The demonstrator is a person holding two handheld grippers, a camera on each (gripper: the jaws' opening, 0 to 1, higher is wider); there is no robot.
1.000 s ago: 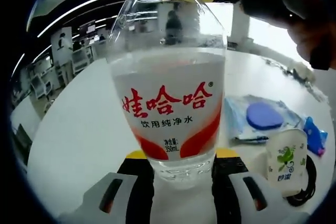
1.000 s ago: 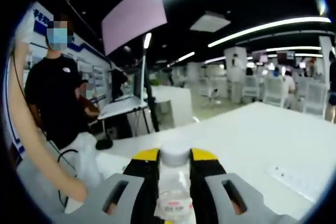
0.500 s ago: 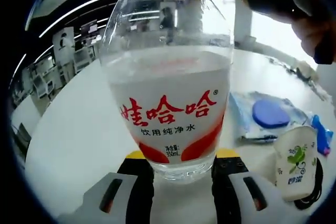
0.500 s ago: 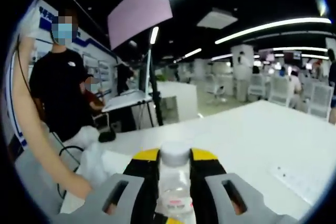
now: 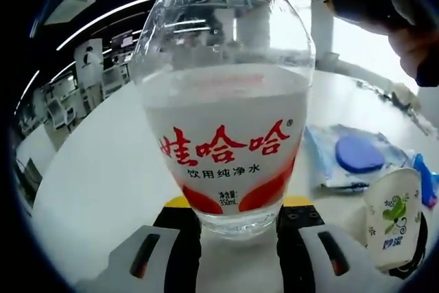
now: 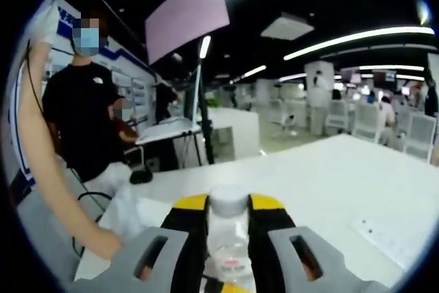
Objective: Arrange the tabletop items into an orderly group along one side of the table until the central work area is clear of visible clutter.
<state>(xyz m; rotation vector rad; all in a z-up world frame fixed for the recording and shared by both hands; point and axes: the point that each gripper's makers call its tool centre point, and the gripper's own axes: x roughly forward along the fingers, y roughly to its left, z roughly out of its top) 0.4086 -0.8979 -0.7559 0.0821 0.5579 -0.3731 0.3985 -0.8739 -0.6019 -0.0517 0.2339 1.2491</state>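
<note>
Left gripper view: clear plastic water bottle with red lettering on a white label [image 5: 226, 128] looming large, base between the two jaws of the left gripper [image 5: 232, 221], jaws close against its sides; held, by the look of it.
Change: bottle slightly bigger and more central than a second ago, paper cup with green leaf print [image 5: 391, 217] slid lower toward the right edge of the view; read as camera and bottle travelling together, not the cup shifting.
Right gripper view: right gripper [image 6: 228, 228] clamped narrow on the neck below the white bottle cap [image 6: 228, 202], same as half a second back.
Meaning for the task: bottle apparently lifted by both grippers, placement along one side judged not yet done.
Tabletop: white table [image 5: 103, 162]; flat blue round disc on a clear plastic bag [image 5: 360, 154] beyond the cup, toward the far right edge; some blue item past the cup, too cropped to name.
Room: open office, ceiling strip lights, pink hanging panel [image 6: 186, 15], person in a black T-shirt [image 6: 86, 118] beside the tabletop's near corner.
</note>
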